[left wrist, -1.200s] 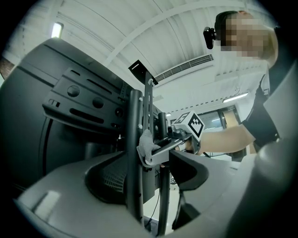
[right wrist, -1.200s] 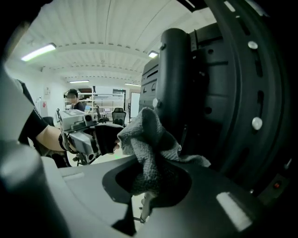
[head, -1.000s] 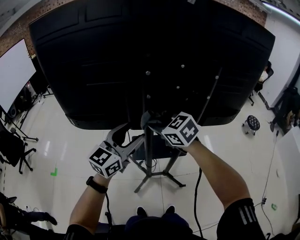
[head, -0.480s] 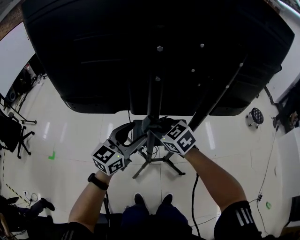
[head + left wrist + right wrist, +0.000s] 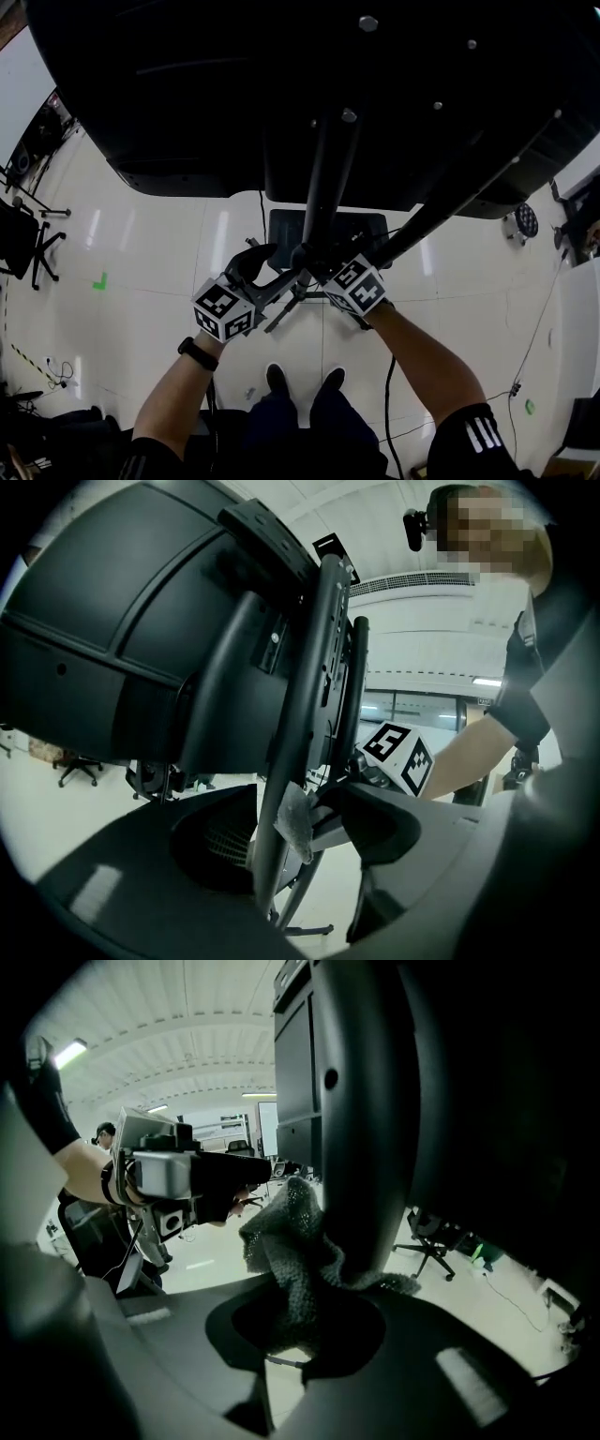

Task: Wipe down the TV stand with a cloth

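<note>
Below the black back of the TV (image 5: 187, 84), both your grippers meet at the upright pole (image 5: 323, 187) of the TV stand, low on its length and above the stand's feet on the pale floor (image 5: 141, 253).

Your right gripper (image 5: 319, 264) comes in from the right with its jaws closed on a bunched grey knitted cloth (image 5: 295, 1241). In the right gripper view the cloth rises out of the jaws and presses against the pole (image 5: 361, 1147), with one fold curling round its near side.

Your left gripper (image 5: 272, 267) reaches in from the left with its jaws apart. In the left gripper view the pole (image 5: 300, 714) stands in the gap between them, and whether either jaw touches it cannot be told. A pale corner of the cloth (image 5: 295, 822) shows against the pole there, just beside the dark tip of your right gripper, whose marker cube (image 5: 398, 757) sits behind it.

Your two grippers sit close together on opposite sides of the pole.
</note>
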A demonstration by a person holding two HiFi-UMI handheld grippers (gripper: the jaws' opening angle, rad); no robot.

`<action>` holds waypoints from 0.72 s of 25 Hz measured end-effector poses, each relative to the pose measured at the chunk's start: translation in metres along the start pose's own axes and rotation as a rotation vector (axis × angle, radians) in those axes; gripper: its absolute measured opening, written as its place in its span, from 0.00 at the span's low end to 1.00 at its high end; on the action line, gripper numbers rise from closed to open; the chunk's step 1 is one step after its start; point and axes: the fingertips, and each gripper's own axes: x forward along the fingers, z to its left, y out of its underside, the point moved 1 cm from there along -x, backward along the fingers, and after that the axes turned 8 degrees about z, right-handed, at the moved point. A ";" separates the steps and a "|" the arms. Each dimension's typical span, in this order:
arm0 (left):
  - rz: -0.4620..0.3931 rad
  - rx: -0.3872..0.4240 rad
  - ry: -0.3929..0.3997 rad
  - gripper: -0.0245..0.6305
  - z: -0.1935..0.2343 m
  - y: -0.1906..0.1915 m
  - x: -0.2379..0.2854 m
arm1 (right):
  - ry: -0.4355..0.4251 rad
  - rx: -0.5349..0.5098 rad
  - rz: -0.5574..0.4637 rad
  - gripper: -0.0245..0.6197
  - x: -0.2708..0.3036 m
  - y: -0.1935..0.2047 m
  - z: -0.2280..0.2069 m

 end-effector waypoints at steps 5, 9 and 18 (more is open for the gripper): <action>0.088 0.014 0.017 0.50 0.010 0.055 0.021 | -0.017 0.041 0.034 0.08 0.046 0.040 -0.002; 0.149 -0.006 0.014 0.50 0.018 0.104 0.041 | -0.016 0.067 0.072 0.08 0.078 0.074 -0.004; 0.272 -0.089 -0.006 0.50 0.043 0.217 0.069 | -0.008 0.150 0.156 0.08 0.156 0.147 -0.006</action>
